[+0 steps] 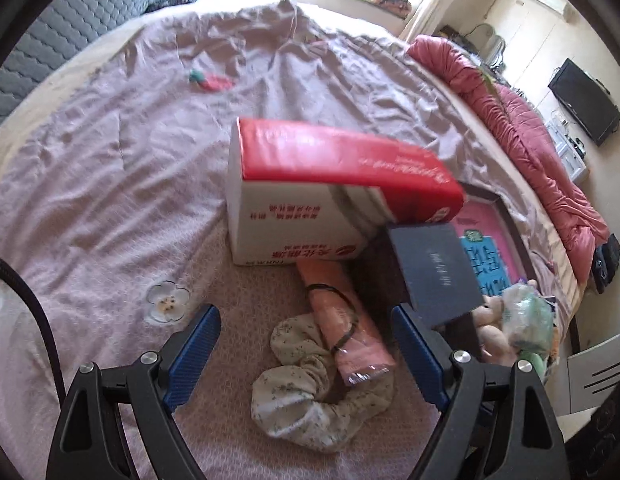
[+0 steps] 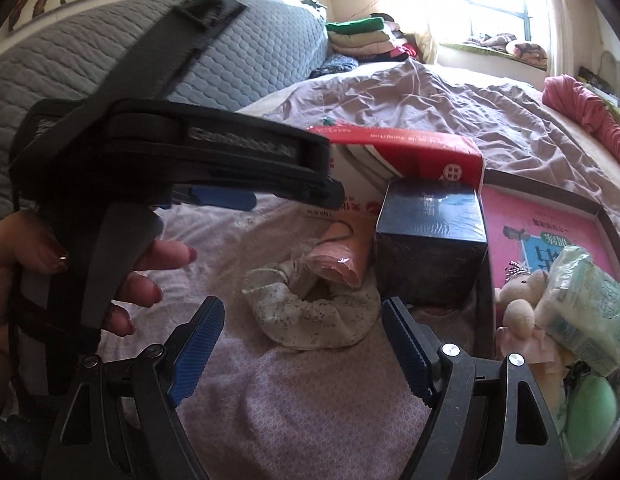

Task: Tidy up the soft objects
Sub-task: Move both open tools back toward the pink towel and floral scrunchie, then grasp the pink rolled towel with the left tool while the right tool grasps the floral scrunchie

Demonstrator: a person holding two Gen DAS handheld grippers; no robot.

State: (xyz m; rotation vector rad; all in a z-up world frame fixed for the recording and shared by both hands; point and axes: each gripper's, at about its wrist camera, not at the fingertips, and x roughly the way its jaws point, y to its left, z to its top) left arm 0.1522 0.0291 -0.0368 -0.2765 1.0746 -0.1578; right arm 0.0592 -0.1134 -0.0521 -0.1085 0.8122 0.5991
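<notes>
Between wide empty jaws of left gripper lay floral scrunchie under pink pack; closing risked pinching both. Right gripper also wide, empty.

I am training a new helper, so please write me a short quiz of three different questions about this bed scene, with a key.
1. True or false: the left gripper is shut on the floral scrunchie.
2. What lies across the scrunchie? A) a pink wrapped pack with a black hair tie B) a green ball C) a book
3. Name the thing resting on top of the white carton.

Key
1. False: both jaws stand open, and the right gripper too.
2. A
3. The red tissue pack, which also leans over the dark blue box.
</notes>
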